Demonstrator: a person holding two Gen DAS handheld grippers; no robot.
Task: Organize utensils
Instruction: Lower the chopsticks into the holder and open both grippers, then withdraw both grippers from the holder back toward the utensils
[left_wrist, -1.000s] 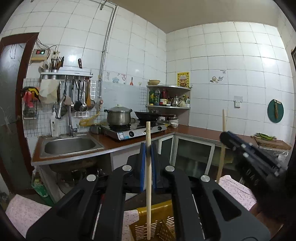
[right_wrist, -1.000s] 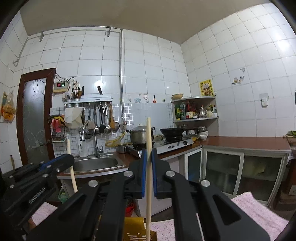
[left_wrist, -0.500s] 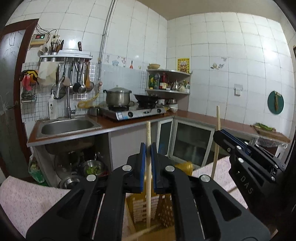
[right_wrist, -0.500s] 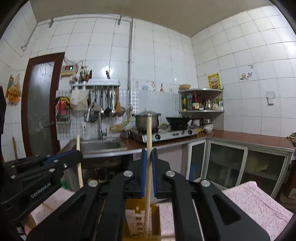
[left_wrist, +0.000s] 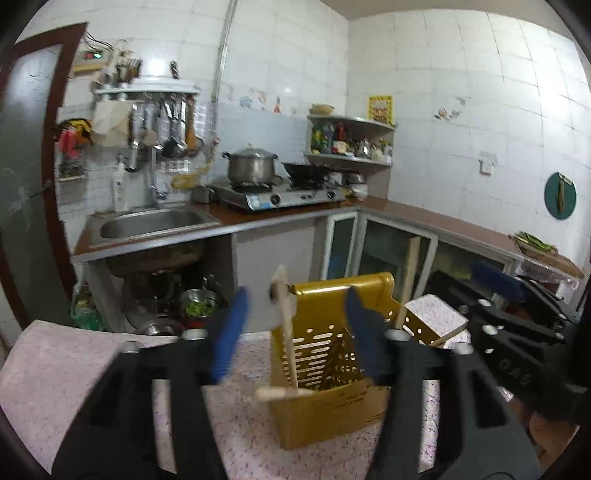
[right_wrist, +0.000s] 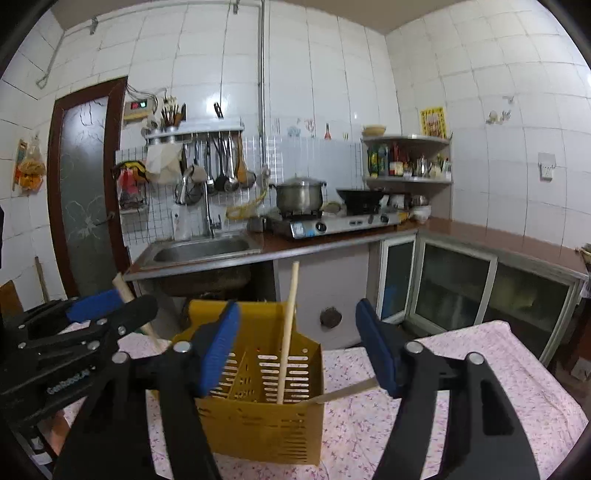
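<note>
The left gripper (left_wrist: 295, 325) was spread wide, its blue pads (left_wrist: 231, 332) well apart and holding nothing. Between them stood the yellow utensil caddy (left_wrist: 325, 406) on the tabletop (left_wrist: 66, 369), which carried a pink patterned cloth. One wooden chopstick (left_wrist: 286, 325) leaned upright in the caddy's near compartment, touching neither pad. A second chopstick (left_wrist: 279, 394) lay across the caddy's front rim, its end jutting out to the left. A third chopstick (left_wrist: 406, 284) stood tilted at the caddy's far right side.

The right gripper (right_wrist: 297, 347) was likewise opened wide and empty. In the right wrist view, a chopstick (right_wrist: 288, 336) stood upright inside the caddy (right_wrist: 266, 424), clear of both pads (right_wrist: 218, 350), and another chopstick (right_wrist: 343, 391) lay low, projecting from the caddy's right edge. The sink (right_wrist: 201, 249) and stove (right_wrist: 332, 223) occupied the rear counter.
</note>
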